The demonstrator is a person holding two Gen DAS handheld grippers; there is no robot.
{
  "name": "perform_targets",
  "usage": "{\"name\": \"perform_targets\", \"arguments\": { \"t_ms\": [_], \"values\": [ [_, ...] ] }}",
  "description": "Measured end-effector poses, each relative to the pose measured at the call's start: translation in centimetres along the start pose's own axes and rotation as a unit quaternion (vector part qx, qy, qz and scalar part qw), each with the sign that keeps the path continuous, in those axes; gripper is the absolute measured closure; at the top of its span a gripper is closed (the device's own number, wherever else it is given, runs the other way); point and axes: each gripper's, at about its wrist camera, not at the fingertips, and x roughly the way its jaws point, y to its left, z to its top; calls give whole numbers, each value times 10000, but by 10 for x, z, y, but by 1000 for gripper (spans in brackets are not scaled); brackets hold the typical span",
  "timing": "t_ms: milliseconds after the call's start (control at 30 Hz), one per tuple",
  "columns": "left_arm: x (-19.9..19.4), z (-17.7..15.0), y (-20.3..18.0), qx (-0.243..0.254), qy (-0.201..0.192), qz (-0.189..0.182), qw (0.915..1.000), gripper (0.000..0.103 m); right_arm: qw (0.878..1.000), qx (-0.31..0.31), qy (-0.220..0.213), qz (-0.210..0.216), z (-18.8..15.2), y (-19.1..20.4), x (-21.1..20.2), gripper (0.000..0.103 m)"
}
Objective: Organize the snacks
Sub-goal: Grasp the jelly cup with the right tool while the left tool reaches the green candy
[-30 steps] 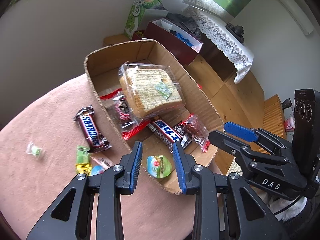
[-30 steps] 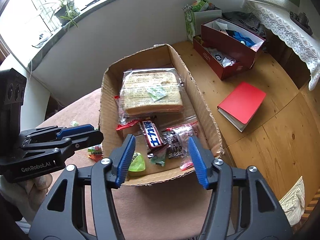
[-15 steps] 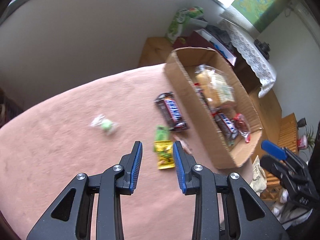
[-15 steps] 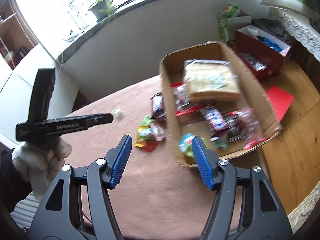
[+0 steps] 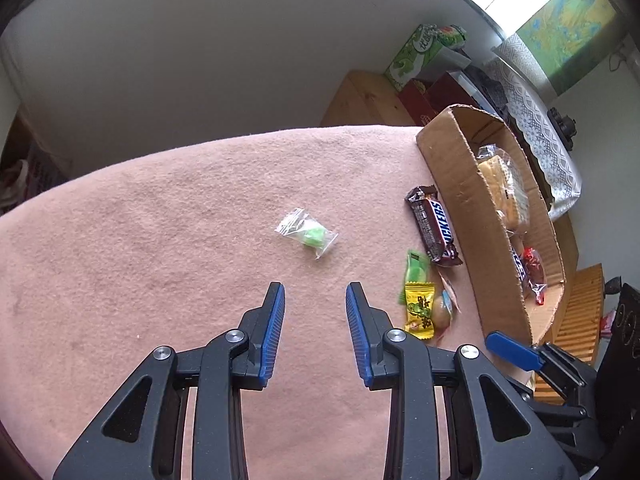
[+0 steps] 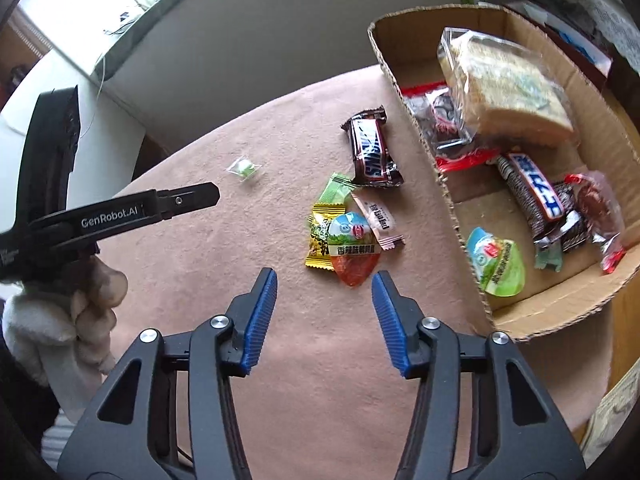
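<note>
Loose snacks lie on the pink cloth: a green candy in a clear bag, a Snickers bar, a green packet, a yellow packet and an orange jelly cup. My left gripper is open and empty, just short of the bagged candy. My right gripper hangs just short of the jelly cup; its jaws are closing, with the pads clear of the cup. The cardboard box holds wrapped bread, bars and a green jelly cup.
The box sits at the cloth's right edge, partly on a wooden table. Behind it are a red box and a green carton. A hand in a white sleeve holds the left gripper's black finger.
Both grippers have swung left from over the box to over the pink cloth and sunk toward the loose snacks. The right jaws stand a little narrower than half a second ago.
</note>
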Motion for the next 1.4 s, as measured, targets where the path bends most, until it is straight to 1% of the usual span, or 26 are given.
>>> {"name": "perform_targets", "arguments": {
  "t_ms": [100, 200, 267, 433, 567, 700, 800, 833, 1033, 1167, 1200, 1267, 1400],
  "values": [
    [5, 4, 2, 22, -3, -37, 10000, 73, 9998, 158, 36, -82, 2, 2, 9, 53],
    [9, 9, 7, -54, -5, -85, 9999, 73, 9995, 291, 72, -59, 8, 4, 16, 55],
    [12, 14, 11, -107, 5, -126, 9999, 73, 9992, 348, 95, -149, 12, 6, 20, 56],
    [22, 21, 11, -52, 102, -136, 9998, 73, 9969, 658, 149, -405, 19, 4, 34, 57],
    [27, 24, 11, -28, 146, -141, 9998, 73, 9946, 873, 241, -506, 27, 0, 45, 58],
    [31, 25, 8, 42, 176, -106, 9998, 73, 9926, 1038, 240, -588, 32, -4, 55, 62],
    [32, 26, 8, 86, 155, -99, 9998, 73, 9912, 1167, 180, -596, 35, -12, 56, 71],
    [33, 27, 8, 99, 145, -92, 9998, 73, 9910, 1188, 180, -587, 35, -14, 56, 73],
    [36, 29, 1, 238, 75, 83, 9997, 73, 9921, 1100, 189, -580, 38, -15, 55, 74],
    [35, 25, -2, 392, 21, 194, 9990, 73, 9924, 1051, 198, -611, 37, -4, 58, 74],
    [35, 25, -3, 422, 5, 224, 9989, 74, 9925, 1048, 200, -599, 37, -3, 58, 74],
    [35, 23, -4, 469, -36, 333, 9983, 79, 9927, 1047, 206, -569, 37, 2, 60, 75],
    [32, 21, 4, 336, -62, 274, 9990, 84, 9932, 1047, 197, -476, 28, 6, 57, 77]
  ]
}}
